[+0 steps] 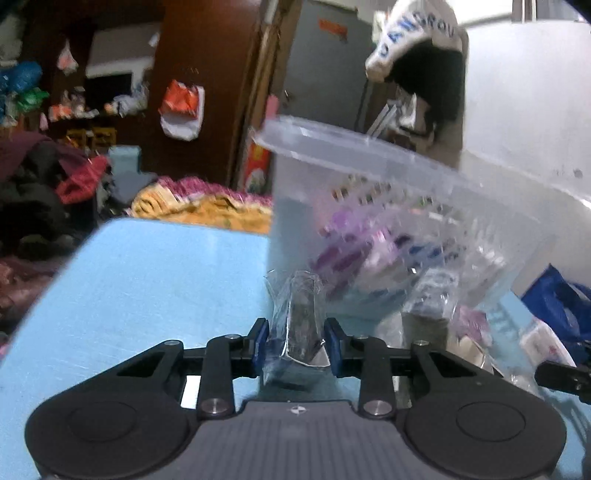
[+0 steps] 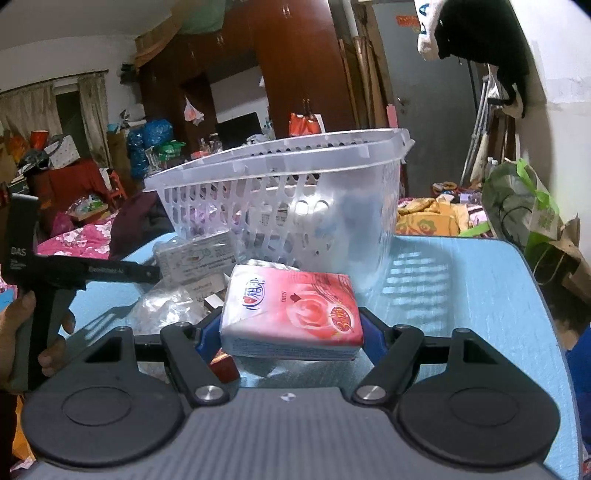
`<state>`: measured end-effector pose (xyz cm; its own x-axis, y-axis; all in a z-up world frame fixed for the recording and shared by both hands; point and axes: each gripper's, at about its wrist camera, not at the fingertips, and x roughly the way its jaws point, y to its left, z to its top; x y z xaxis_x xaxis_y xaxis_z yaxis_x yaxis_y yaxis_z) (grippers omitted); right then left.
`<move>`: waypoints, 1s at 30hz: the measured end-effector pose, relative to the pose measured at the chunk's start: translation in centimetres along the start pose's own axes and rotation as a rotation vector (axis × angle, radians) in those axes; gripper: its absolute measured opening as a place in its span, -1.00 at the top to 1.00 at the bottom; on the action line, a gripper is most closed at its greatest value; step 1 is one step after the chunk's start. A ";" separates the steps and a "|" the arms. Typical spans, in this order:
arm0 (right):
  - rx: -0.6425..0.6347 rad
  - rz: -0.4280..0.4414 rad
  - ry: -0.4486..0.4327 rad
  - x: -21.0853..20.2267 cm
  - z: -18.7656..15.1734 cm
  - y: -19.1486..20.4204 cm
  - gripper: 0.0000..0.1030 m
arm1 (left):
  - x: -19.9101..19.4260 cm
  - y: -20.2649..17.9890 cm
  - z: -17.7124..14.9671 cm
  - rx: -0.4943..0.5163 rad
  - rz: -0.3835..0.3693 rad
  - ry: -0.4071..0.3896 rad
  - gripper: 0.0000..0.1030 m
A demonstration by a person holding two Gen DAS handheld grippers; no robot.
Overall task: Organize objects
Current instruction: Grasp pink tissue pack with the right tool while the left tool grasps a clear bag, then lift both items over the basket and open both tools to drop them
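Left wrist view blurred throughout. Left tool (image 1: 295, 347) closed narrow on a small item in crinkled clear wrap (image 1: 299, 321); dark contents, not identifiable; blue pads (image 1: 261, 345) pressing both sides. Held just above the blue desk (image 1: 155, 295), just in front of the clear plastic basket (image 1: 388, 221). Basket seen tilted and smeared; purple, blue and white packets dimly visible through its wall, labels unreadable. More wrapped packets (image 1: 432, 295) at basket's foot on the right, too blurred to name. Blue bag (image 1: 557, 302) cut off at right edge. White cloth with blue letters (image 1: 413, 33) hanging top right, partly readable: "ANGROV", ends cut off.

Right wrist view sharper. Right tool (image 2: 291, 328) clamped at mid width on a pink and white tissue pack (image 2: 291, 310), lying flat between the fingers, above the desk (image 2: 480, 295), just in front of the basket (image 2: 280, 192). Pack printed with a rose, the word "OPEN" with an arrow, and Chinese characters too small to read. Behind and left of pack: white labelled packet (image 2: 195, 258), print illegible, leaning at basket base; crumpled clear wrap (image 2: 166, 306); small red box (image 2: 223, 365) mostly hidden under the tool's left finger. Left tool's black body (image 2: 85, 271) at left edge, tips hidden behind the packet; lettering "DAS" legible on its side, smaller line unreadable. Hand (image 2: 22, 332) on its grip, partly cut off.
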<state>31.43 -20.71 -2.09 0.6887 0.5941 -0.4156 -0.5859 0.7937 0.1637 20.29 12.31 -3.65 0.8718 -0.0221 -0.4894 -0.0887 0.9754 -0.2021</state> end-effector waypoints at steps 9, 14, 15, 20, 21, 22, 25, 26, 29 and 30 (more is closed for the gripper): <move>-0.009 0.003 -0.021 -0.3 -0.1 0.1 -0.48 | -1.6 0.5 -0.1 -0.031 -0.063 -0.101 0.30; -0.027 -0.003 -0.047 -0.6 -0.1 0.4 -0.47 | -2.6 0.6 -0.2 -0.033 -0.089 -0.166 0.29; -0.033 -0.005 -0.053 -0.7 -0.2 0.5 -0.47 | -2.7 0.6 -0.2 -0.035 -0.089 -0.176 0.29; -0.053 -0.006 -0.080 -1.1 -0.2 0.9 -0.47 | -2.7 0.7 -0.2 -0.043 -0.096 -0.187 0.29; -0.053 -0.005 -0.085 -1.1 -0.2 0.9 -0.47 | -2.7 0.7 -0.2 -0.044 -0.098 -0.186 0.29; -0.053 -0.004 -0.090 -1.2 -0.2 0.9 -0.47 | -2.7 0.7 -0.1 -0.045 -0.100 -0.188 0.29; -0.055 -0.002 -0.105 -1.4 -0.2 0.9 -0.47 | -2.8 0.8 -0.2 -0.045 -0.105 -0.194 0.29; -0.056 -0.002 -0.109 -1.4 -0.2 0.9 -0.47 | -2.9 0.9 -0.3 -0.046 -0.104 -0.196 0.29; -0.057 -0.001 -0.121 -1.6 -0.2 1.0 -0.47 | -2.8 1.1 -0.2 -0.051 -0.105 -0.194 0.29; -0.056 -0.001 -0.124 -1.6 -0.2 1.0 -0.47 | -2.8 1.1 -0.2 -0.051 -0.104 -0.193 0.29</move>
<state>29.66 -20.90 -1.46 0.7351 0.6075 -0.3009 -0.6055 0.7880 0.1114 17.62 13.37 -2.68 0.9531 -0.0749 -0.2932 -0.0135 0.9574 -0.2884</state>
